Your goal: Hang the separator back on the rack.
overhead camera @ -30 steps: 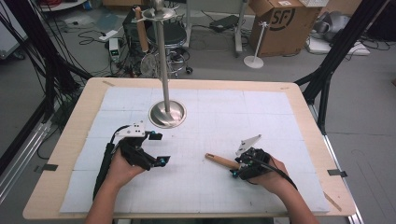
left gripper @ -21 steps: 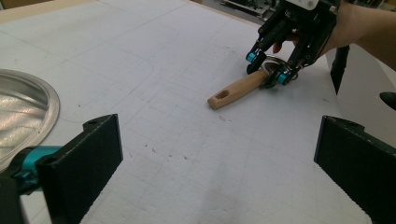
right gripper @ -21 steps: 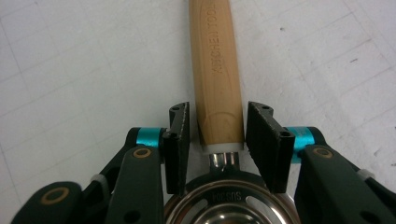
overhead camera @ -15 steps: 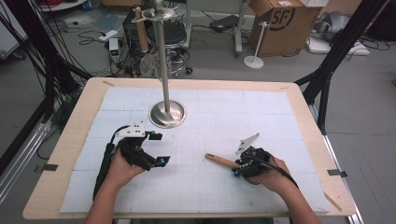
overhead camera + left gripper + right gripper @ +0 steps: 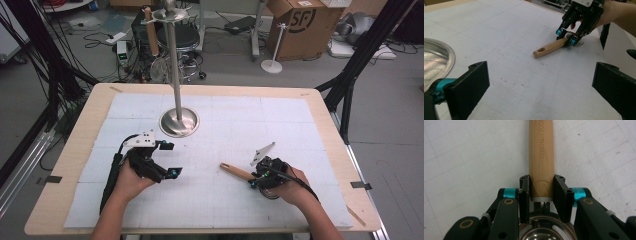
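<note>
In the high view, the desk [image 5: 75,150] carried a white gridded mat [image 5: 280,130]. A metal stand [image 5: 178,120] with a round base and a tall pole stood on the far middle part of the mat. The left gripper [image 5: 167,159] was held by the left hand [image 5: 131,176] on the near left part of the mat, in front of the stand base and a little to its left, and its jaws were apart with nothing between them. The right gripper [image 5: 253,180] was held by the right hand [image 5: 290,186] on the near right part. In its jaws was a wooden-handled kitchen tool [image 5: 236,171], whose handle lay on the mat and pointed toward the left gripper, well apart from it.

In the left gripper view, the two black jaws stood wide apart at the bottom corners, empty. The edge of the stand base [image 5: 437,58] showed at the left. Farther off, the right gripper [image 5: 566,37] held the tool [image 5: 548,48] near the metal end of the handle, and the free end of the handle had a long hole.

In the right gripper view, the jaws were clamped on both sides of the wooden handle [image 5: 541,157], close to where it joined a shiny metal bowl [image 5: 544,230]. The handle ran straight away from the camera over the mat [image 5: 474,157], and the letters "KITCHEN TOO" were pressed into the wood.
</note>
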